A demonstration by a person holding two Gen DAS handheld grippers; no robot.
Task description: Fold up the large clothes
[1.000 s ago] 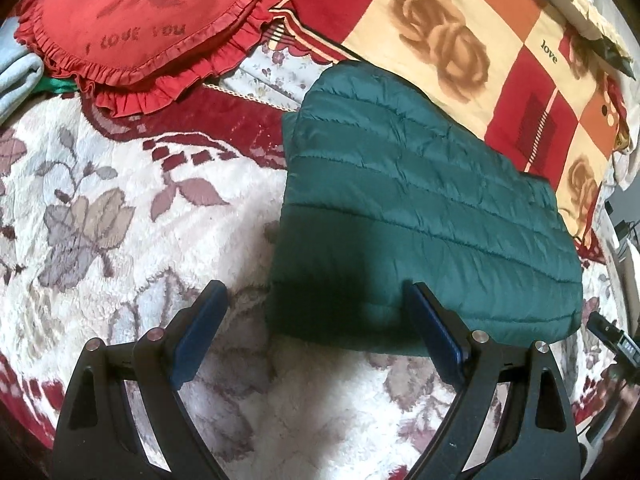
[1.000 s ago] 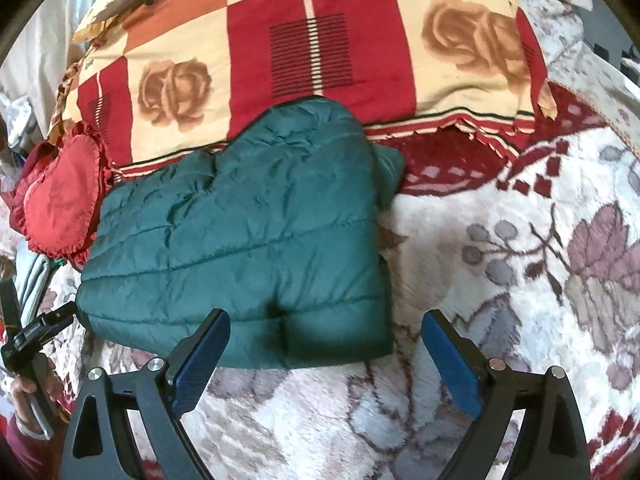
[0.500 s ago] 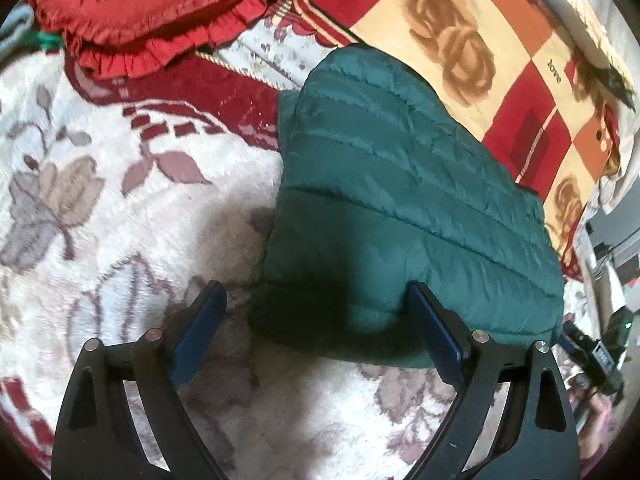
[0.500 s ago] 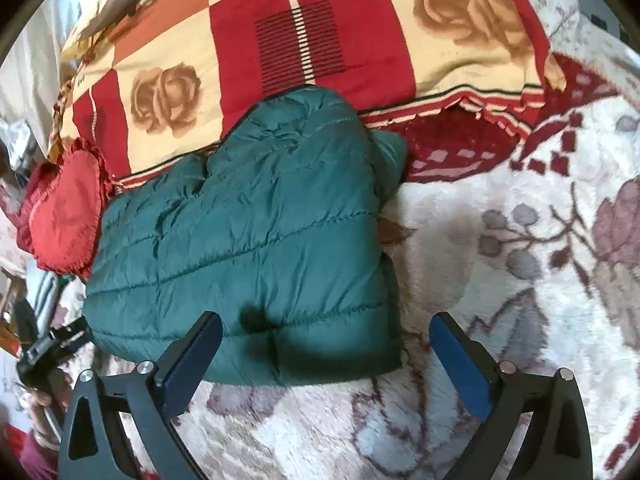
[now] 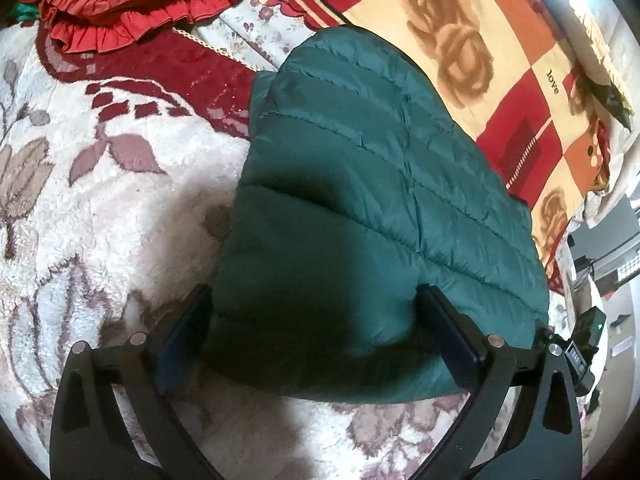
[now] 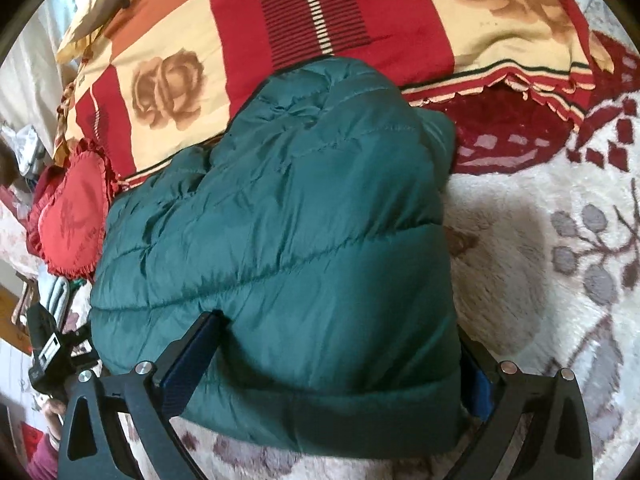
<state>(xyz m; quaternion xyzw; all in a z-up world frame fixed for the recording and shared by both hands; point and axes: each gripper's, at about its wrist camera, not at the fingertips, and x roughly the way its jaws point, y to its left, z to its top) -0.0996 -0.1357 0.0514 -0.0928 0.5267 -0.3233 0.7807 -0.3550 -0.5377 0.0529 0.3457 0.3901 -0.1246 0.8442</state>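
A dark green quilted jacket (image 5: 360,200) lies folded into a thick pad on the floral plush bedspread (image 5: 100,208). My left gripper (image 5: 314,296) is open wide over its near left corner. One finger sits beside the jacket's edge and the other rests on top of the fabric. In the right wrist view the same jacket (image 6: 280,232) fills the centre. My right gripper (image 6: 336,326) stands open at full width astride the near right corner, with its left finger on the fabric and its right finger half hidden behind the edge.
A red frilled cushion (image 5: 132,0) lies at the back left. A red and cream rose-patterned blanket (image 6: 320,12) lies behind the jacket. Beyond the bed's right edge are dark pieces of equipment (image 5: 612,264). A hand (image 6: 52,420) holds the left gripper's body.
Both grippers have come down and forward onto the jacket's near edge, so its two near corners now lie between the open jaws. The right jaws widened a little.
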